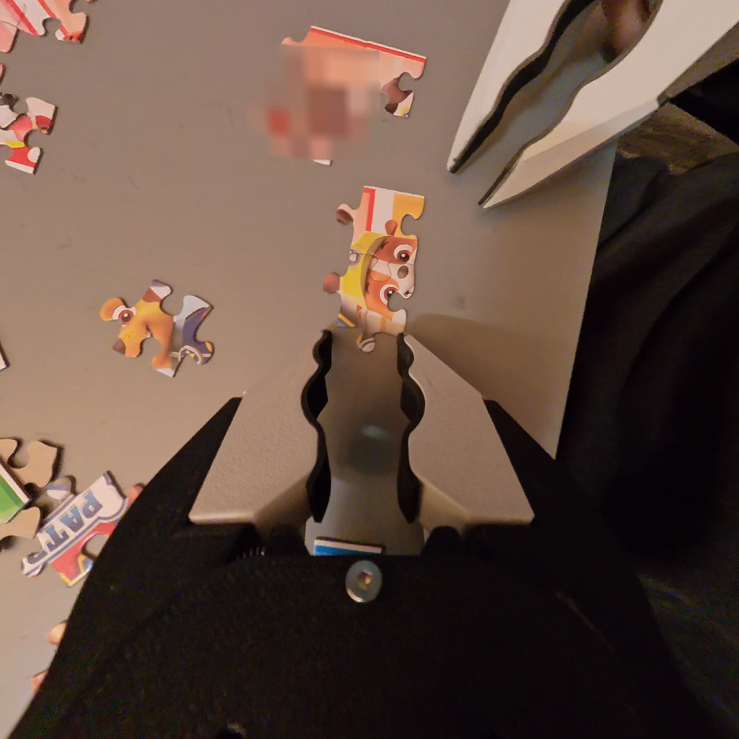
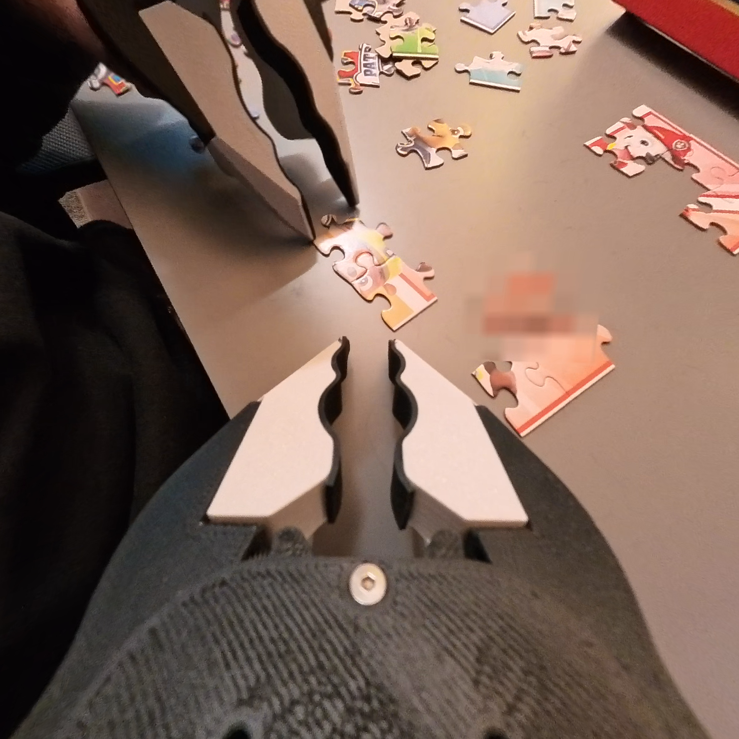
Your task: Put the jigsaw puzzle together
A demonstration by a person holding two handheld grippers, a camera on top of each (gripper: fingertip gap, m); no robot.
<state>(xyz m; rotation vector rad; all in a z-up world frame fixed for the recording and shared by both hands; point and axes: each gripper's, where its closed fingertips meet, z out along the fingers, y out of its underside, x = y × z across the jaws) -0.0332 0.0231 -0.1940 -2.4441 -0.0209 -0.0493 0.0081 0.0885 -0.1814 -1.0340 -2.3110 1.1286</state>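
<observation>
Yellow-orange joined puzzle strip [image 1: 380, 264] flat, long axis along parted, unloaded left claw [image 1: 364, 338].

The bench [image 1: 160, 208] is a plain matte grey-tan. The left gripper's [image 1: 364, 340] fingers [image 1: 280, 440] are pale grey-white outside with wavy black pads within, on a black textured body; the right gripper [image 2: 368, 344] has the same colours. The joined strip of puzzle pieces [image 1: 380, 268] shows an orange-and-white cartoon face, yellow, and white with a red stripe. A single loose piece [image 1: 156, 328] is golden-orange with brown, white and purple-blue. The larger joined block [image 2: 560, 384] is peach-pink with a red border line. Another cluster [image 2: 660, 152] is red, white and pink. A far piece [image 2: 414, 46] is bright green, another [image 2: 496, 72] pale blue.
</observation>
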